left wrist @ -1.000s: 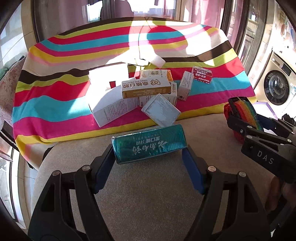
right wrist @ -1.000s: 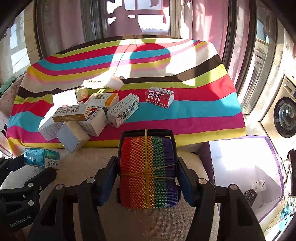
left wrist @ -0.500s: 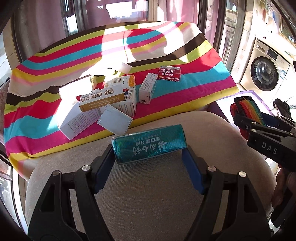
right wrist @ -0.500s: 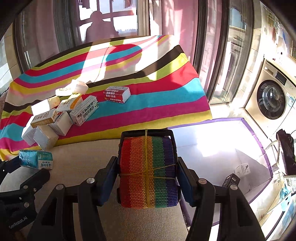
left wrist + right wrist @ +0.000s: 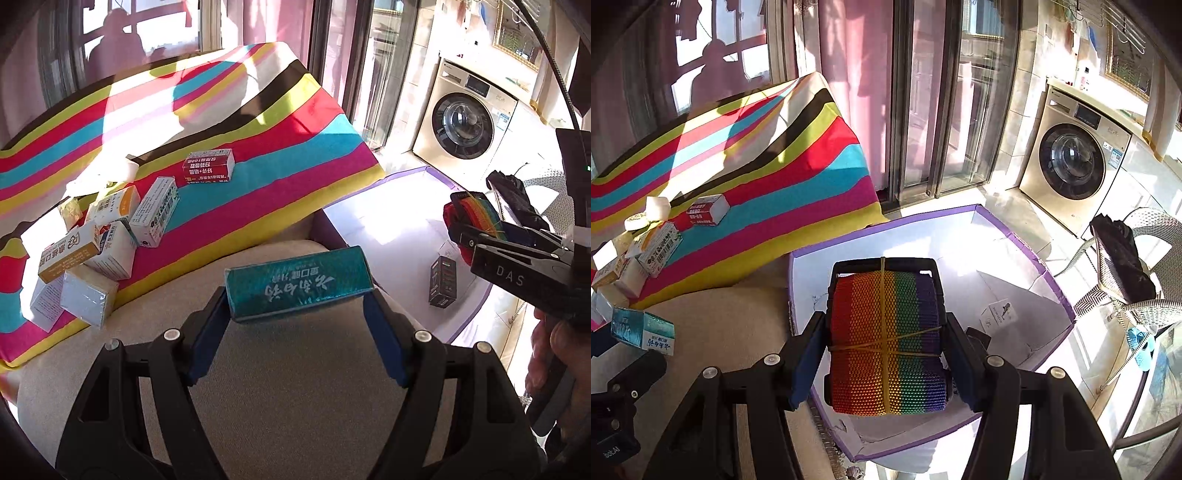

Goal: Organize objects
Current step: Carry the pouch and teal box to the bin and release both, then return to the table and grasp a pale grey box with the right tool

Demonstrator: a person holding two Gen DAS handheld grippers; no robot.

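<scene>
Two tongs, each clamped on one thing. Left tongs (image 5: 295, 291) gripping a teal box (image 5: 297, 286) by its ends, above the beige cushion (image 5: 295, 387), near its far rim. Right tongs (image 5: 886, 332) squeezing a rainbow mat bundle (image 5: 886, 343) tied with a rubber band, hanging over the near wall of a purple-edged white bin (image 5: 1054, 291). Inside the bin, beyond and right of the bundle: one dark small box (image 5: 443, 282) and one white card (image 5: 999, 314); otherwise bare floor. Left of both tongs, on the striped cloth (image 5: 258, 158): one red box (image 5: 209, 170) lying apart, and a loose heap of roughly seven pale boxes (image 5: 107, 243). Washing machine (image 5: 1071, 173) far beyond, right.
</scene>
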